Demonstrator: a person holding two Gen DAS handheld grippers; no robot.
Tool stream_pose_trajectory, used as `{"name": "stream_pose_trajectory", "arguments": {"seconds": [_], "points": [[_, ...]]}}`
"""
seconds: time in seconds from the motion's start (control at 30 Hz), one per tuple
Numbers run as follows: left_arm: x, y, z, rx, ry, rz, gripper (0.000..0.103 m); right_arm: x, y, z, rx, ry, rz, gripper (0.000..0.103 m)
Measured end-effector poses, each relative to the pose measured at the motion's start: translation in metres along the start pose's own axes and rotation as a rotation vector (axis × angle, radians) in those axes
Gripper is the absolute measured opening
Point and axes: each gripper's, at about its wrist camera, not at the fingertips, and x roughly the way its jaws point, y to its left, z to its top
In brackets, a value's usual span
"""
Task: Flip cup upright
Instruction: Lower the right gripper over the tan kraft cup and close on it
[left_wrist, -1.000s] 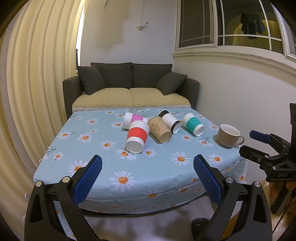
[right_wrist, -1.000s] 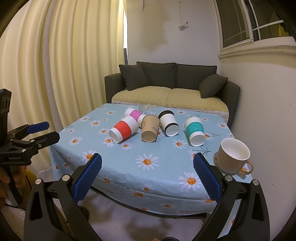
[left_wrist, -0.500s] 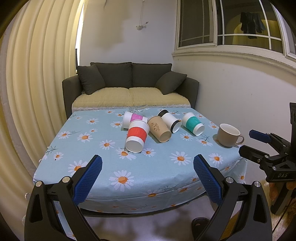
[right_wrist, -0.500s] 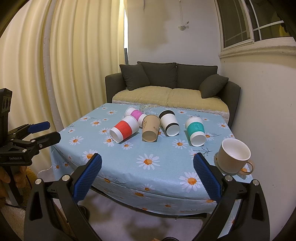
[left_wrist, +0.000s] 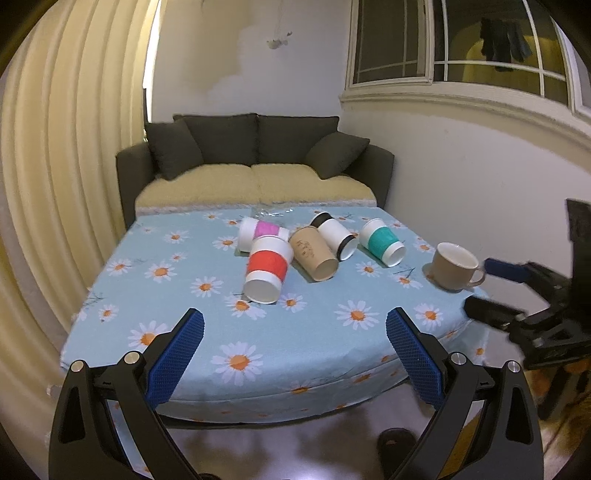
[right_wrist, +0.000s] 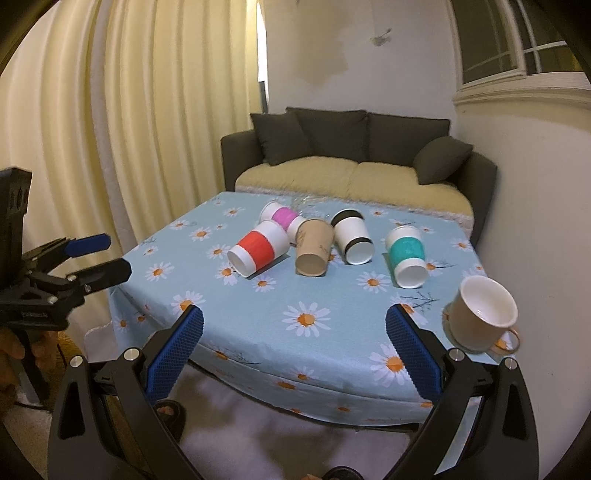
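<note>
Dark sofa (left_wrist: 255, 162) — cream curtains (left_wrist: 70, 166).

Left gripper (left_wrist: 294, 349): jaws spread wide, nothing between the blue pads (left_wrist: 176, 354), black finger arms angled outward from the bottom of its own view, pointing level and forward. Right gripper (right_wrist: 294, 349): same pose, jaws wide apart, blue pads (right_wrist: 413, 356) bare, nothing gripped. Each shows in the other's camera: right gripper off to the right of the left one, left gripper (right_wrist: 96, 257) off to the left of the right one, side on, fingers parted. Bare hand (right_wrist: 13, 354) on the left gripper's handle, mostly cut off at frame edge.
</note>
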Motion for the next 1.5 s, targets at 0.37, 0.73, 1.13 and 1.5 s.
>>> {"name": "stream_pose_trajectory", "arguments": {"seconds": [0.37, 0.73, 1.13, 1.5], "points": [[0.051, 0.024, 0.044, -0.027, 0.114, -0.006, 0.096, 0.101, -0.022, 0.066, -0.043, 0.227, 0.080, 0.098], [0.109, 0.050, 0.057, -0.064, 0.185, 0.009, 0.096, 0.222, -0.044, 0.101, 0.104, 0.475, 0.213, 0.082], [0.156, 0.089, 0.026, -0.189, 0.257, -0.001, 0.096, 0.302, -0.055, 0.105, 0.156, 0.706, 0.146, 0.075], [0.147, 0.090, 0.030, -0.139, 0.223, 0.013, 0.096, 0.312, -0.053, 0.099, 0.172, 0.774, 0.088, 0.060]]}}
